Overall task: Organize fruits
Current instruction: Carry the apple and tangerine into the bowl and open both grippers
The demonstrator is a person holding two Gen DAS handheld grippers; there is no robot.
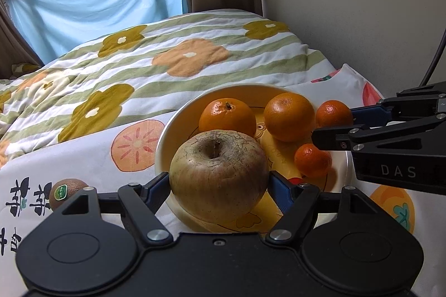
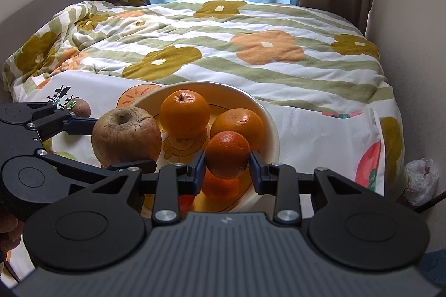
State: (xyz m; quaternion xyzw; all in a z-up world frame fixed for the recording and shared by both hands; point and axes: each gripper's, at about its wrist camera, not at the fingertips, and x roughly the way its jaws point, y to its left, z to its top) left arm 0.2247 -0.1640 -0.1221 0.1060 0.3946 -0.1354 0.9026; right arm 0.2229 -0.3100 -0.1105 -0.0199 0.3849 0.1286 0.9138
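Observation:
A cream and yellow bowl (image 1: 167, 129) (image 2: 267, 118) rests on the bed sheet. Two oranges (image 1: 227, 116) (image 1: 288, 116) and a small mandarin (image 1: 312, 160) lie in it. My left gripper (image 1: 219, 180) (image 2: 122, 143) is shut on a wrinkled brownish apple (image 1: 217, 174) (image 2: 126, 136) over the bowl's near left rim. My right gripper (image 2: 227, 160) (image 1: 334, 124) is shut on another small mandarin (image 2: 227, 155) (image 1: 334, 113), held over the bowl's right side above the mandarin lying there (image 2: 220, 185). A kiwi (image 1: 65, 192) (image 2: 80, 107) with a green sticker lies on the sheet left of the bowl.
A striped, flowered quilt (image 1: 167, 60) covers the bed behind the bowl. A wall (image 1: 362, 18) runs along the right, with a white plastic bag (image 2: 421, 177) beside the bed. A small red fruit (image 1: 295, 180) shows in the bowl, and something green (image 2: 65, 156) lies left of the bowl.

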